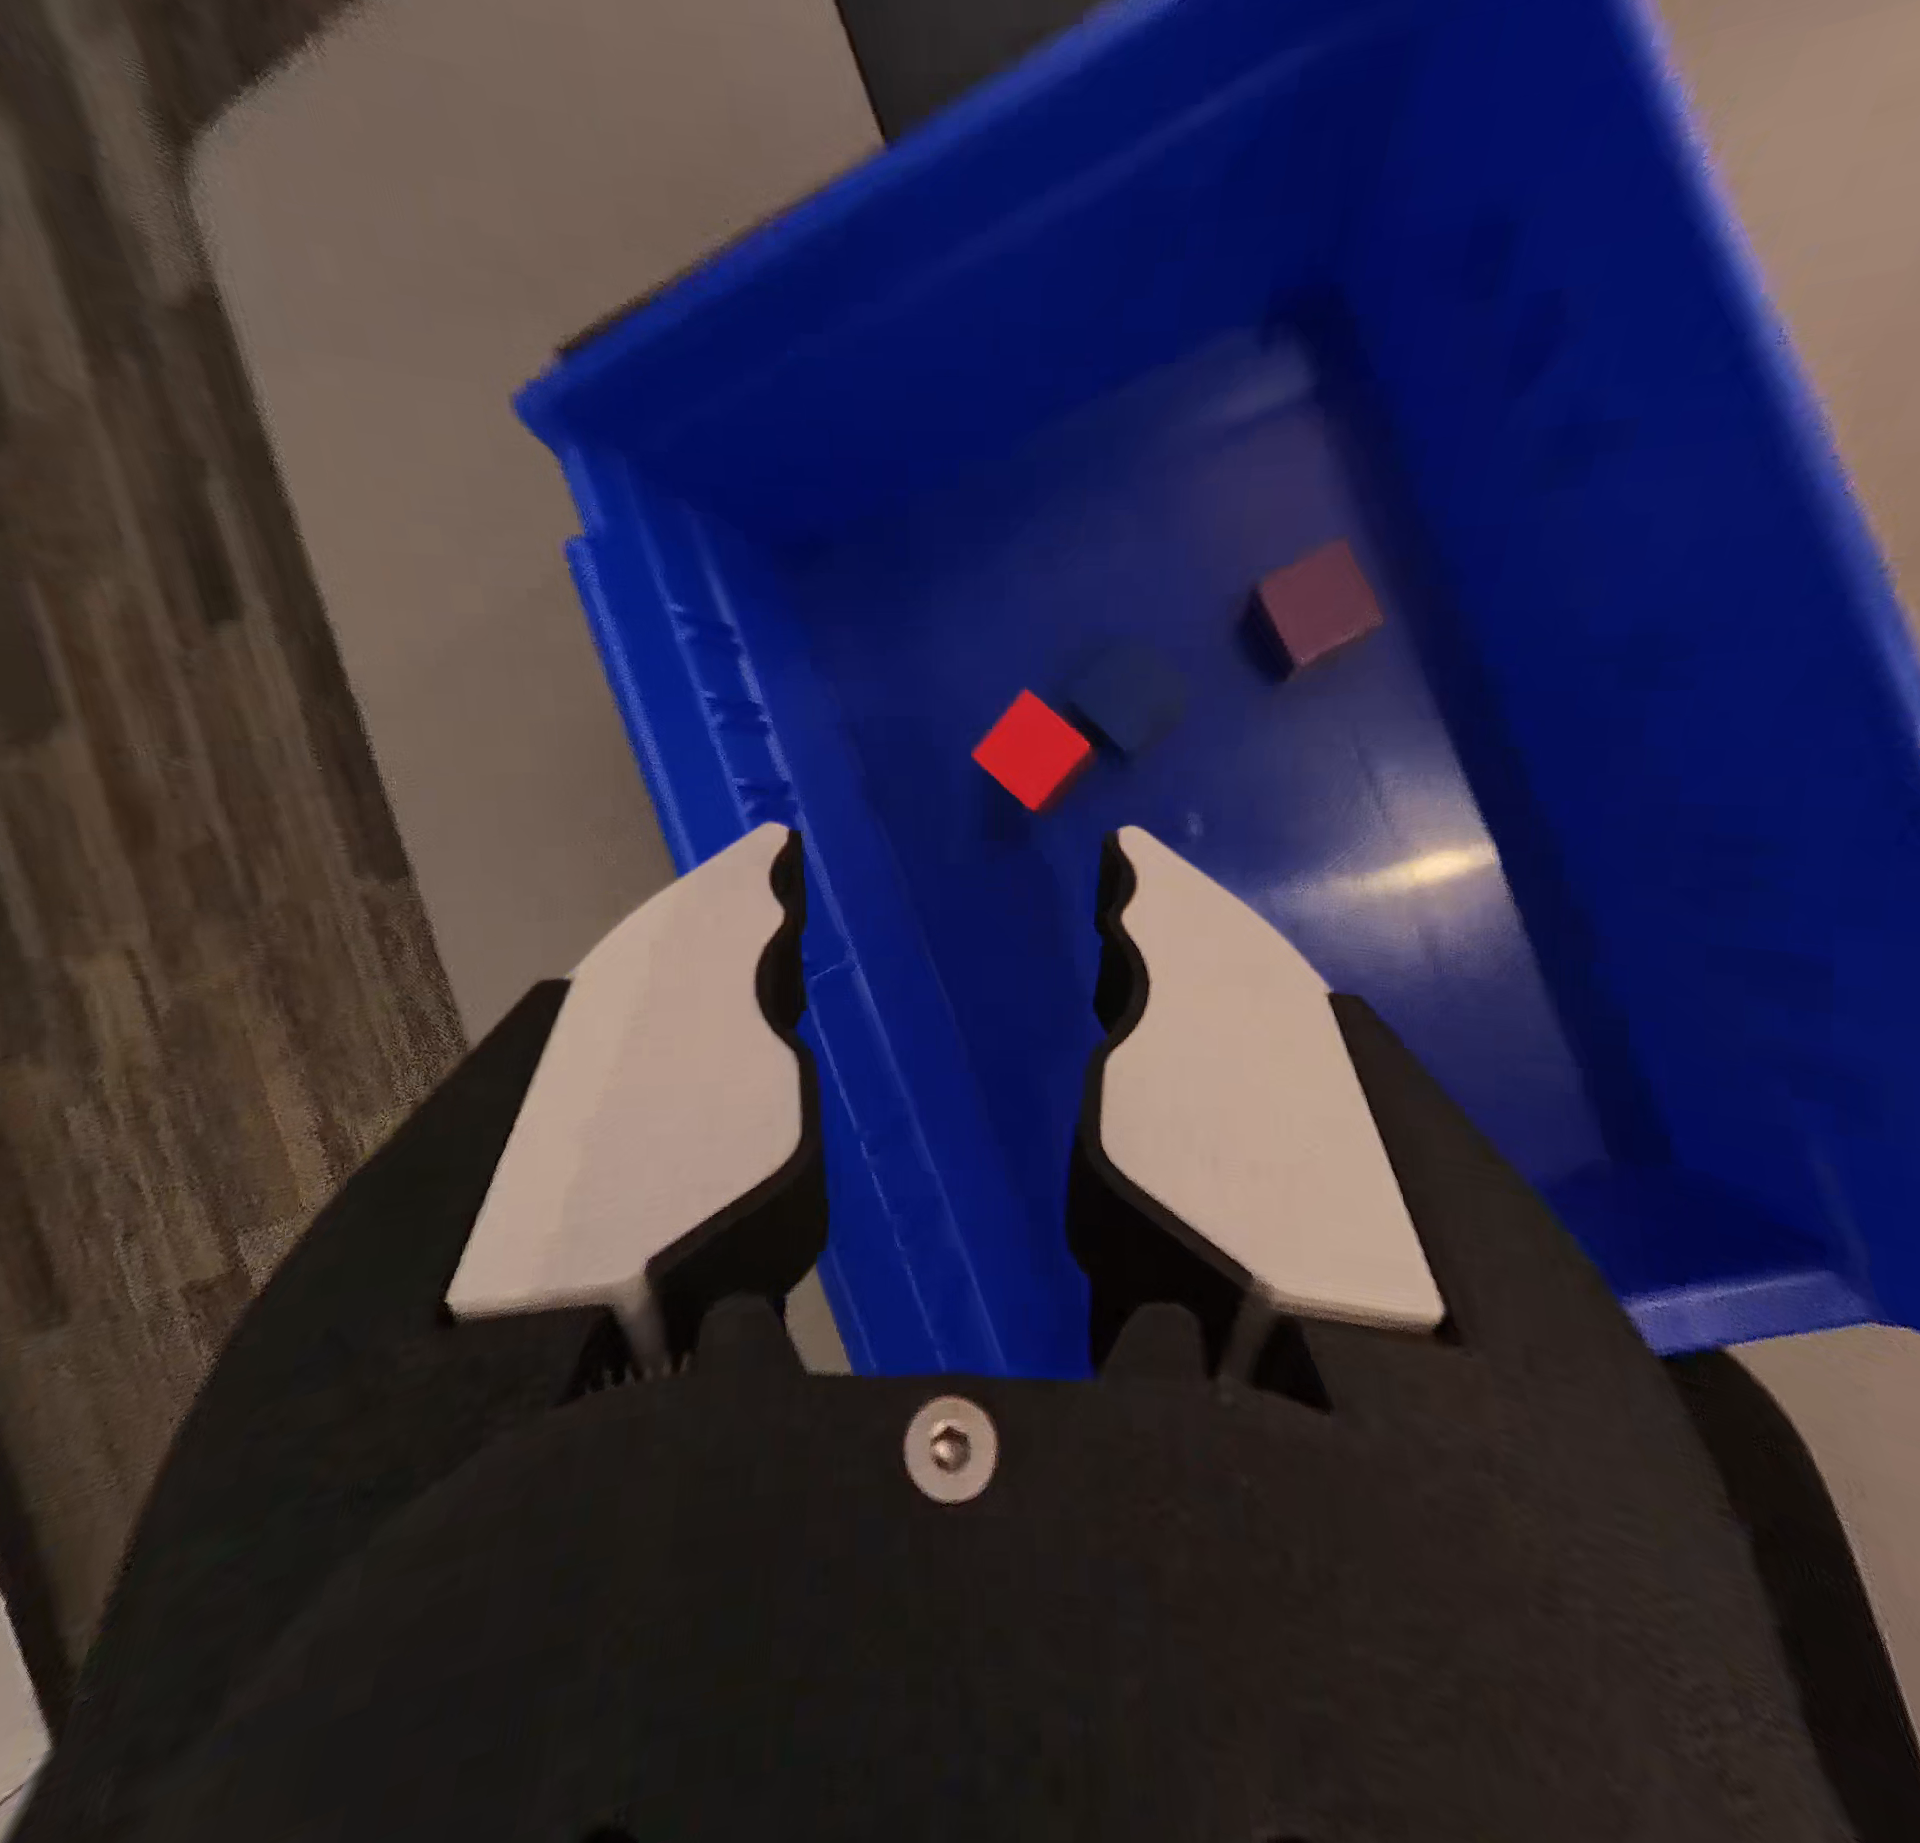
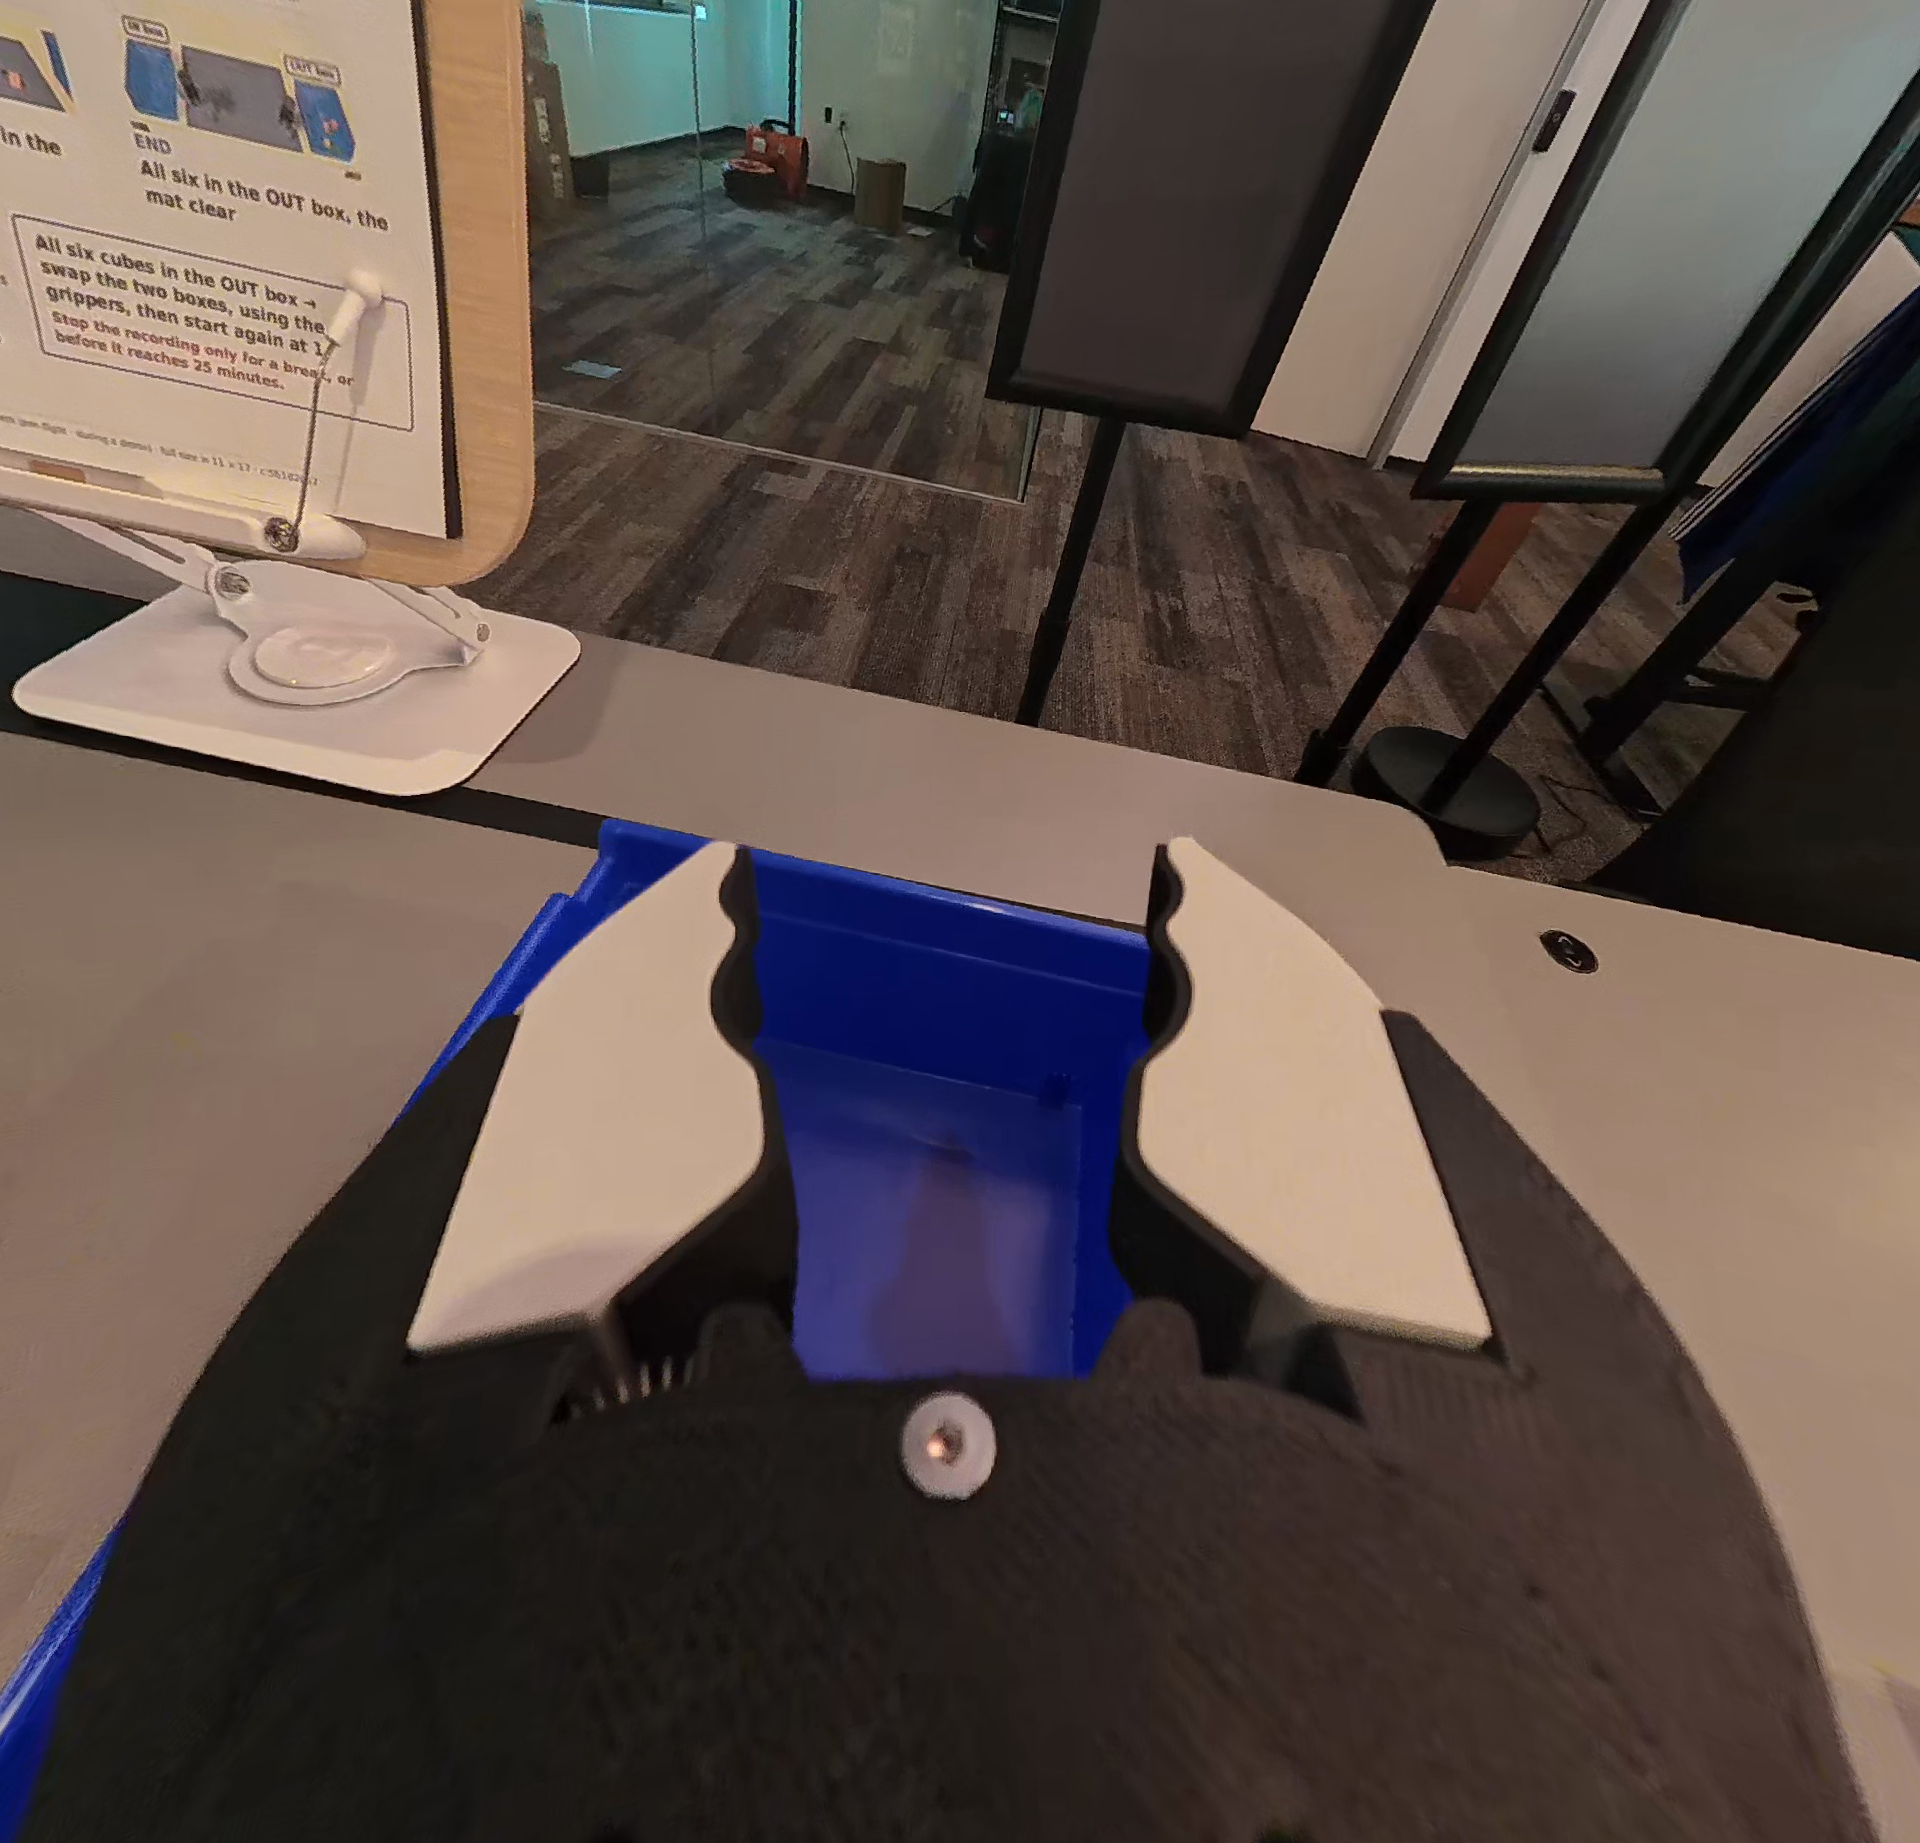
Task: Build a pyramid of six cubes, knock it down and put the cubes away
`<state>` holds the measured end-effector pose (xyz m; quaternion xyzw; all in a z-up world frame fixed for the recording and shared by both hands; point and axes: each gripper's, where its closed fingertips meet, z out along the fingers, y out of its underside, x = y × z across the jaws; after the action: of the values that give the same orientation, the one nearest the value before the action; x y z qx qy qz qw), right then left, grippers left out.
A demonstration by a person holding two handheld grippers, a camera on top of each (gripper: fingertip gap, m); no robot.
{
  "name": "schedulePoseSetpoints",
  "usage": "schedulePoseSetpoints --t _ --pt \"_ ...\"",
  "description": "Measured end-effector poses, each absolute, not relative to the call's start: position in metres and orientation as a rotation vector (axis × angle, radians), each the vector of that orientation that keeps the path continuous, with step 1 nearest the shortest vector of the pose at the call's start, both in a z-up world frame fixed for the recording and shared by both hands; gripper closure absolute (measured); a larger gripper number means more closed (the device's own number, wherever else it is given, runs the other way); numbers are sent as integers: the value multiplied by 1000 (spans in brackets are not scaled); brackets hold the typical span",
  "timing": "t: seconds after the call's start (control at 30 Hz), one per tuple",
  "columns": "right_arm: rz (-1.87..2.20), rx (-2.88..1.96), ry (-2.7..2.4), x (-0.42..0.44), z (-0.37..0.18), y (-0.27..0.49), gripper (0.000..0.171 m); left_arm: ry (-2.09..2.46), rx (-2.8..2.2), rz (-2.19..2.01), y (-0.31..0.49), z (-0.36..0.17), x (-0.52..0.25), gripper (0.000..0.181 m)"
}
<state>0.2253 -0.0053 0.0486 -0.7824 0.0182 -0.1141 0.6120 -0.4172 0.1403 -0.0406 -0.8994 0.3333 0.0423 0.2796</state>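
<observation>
In the left wrist view a blue bin [image 1: 1039, 359] holds a red cube [image 1: 1031, 751], a dark blue cube [image 1: 1132, 707] touching it, and a purple cube [image 1: 1314, 604] lying apart. My left gripper [image 1: 951, 837] is open and empty, and its fingers straddle the bin's left wall [image 1: 883, 1118] from above. In the right wrist view my right gripper [image 2: 945, 858] is open and empty over a blue bin [image 2: 935, 952]. A blurred pale purple smear [image 2: 945, 1232] shows on that bin's floor between the fingers. I cannot tell whether both views show the same bin.
The bins stand on a grey table [image 2: 935, 754]. A wooden document stand with a printed sheet [image 2: 260, 235] sits on a white base [image 2: 301, 692] at the back left. Black sign stands [image 2: 1195, 183] are on the carpet beyond the table's far edge. My hands' fingertips stand some 65 cm from each other.
</observation>
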Motion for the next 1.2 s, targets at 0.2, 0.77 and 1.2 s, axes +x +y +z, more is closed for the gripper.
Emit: schedulePoseSetpoints --t 0.2,0.77,1.2 --pt "-281 -1832 9 219 42 -1 98 1049 -2464 131 155 -86 -405 131" --pt "-302 -1861 -36 213 38 3 98 518 -2779 69 170 -128 -416 132" --pt "-301 -1863 -44 213 38 3 98 655 -2863 170 157 -142 -418 152"
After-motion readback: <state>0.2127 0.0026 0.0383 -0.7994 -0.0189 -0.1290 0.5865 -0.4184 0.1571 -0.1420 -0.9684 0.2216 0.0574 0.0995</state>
